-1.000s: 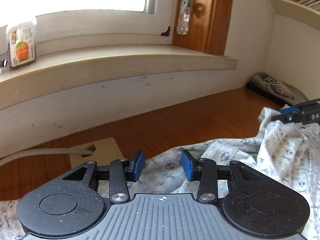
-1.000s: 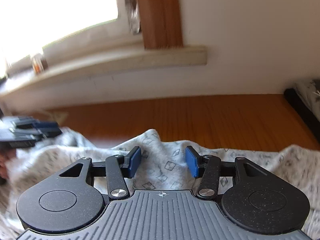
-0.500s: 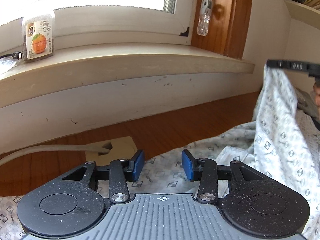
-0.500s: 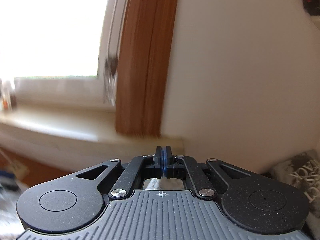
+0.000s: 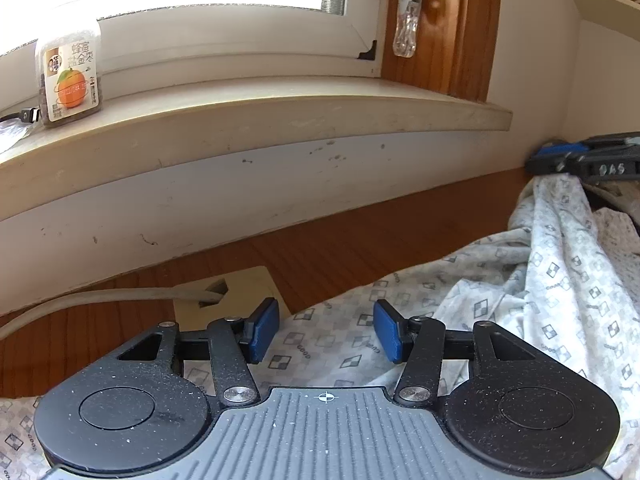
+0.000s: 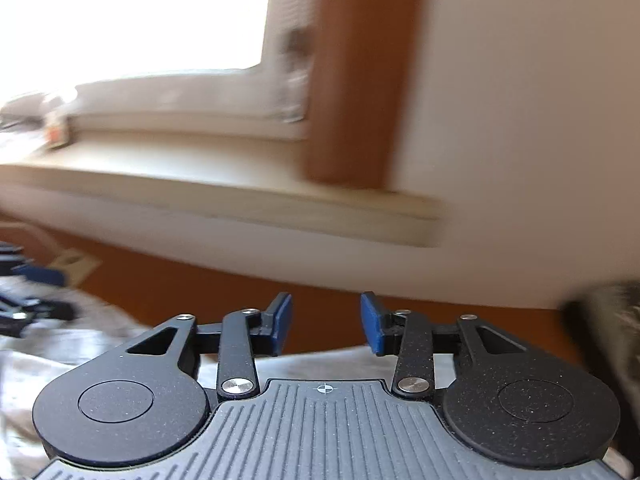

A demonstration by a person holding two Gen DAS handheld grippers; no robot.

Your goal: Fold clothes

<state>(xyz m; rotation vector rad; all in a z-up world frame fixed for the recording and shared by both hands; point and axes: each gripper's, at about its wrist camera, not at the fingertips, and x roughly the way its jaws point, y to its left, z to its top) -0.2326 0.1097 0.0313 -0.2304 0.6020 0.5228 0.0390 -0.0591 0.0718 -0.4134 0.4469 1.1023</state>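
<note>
Both grippers loose over the patterned shirt on the wooden desk

Left gripper (image 5: 325, 334) has just been opening, jaws fairly wide, shirt (image 5: 552, 280) lying under and beyond them, nothing pinched. Right gripper (image 6: 325, 326) just reopened too, jaws apart and empty, cloth just below.

My right view is smeared.
The windowsill (image 6: 224, 196) is blurred; the shirt (image 5: 560, 280) runs off my left view's right edge.

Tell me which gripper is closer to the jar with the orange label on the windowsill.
Left. The left gripper hangs over the patterned cloth, below and right of the jar. The right gripper is far off at the cloth's right side.
</note>
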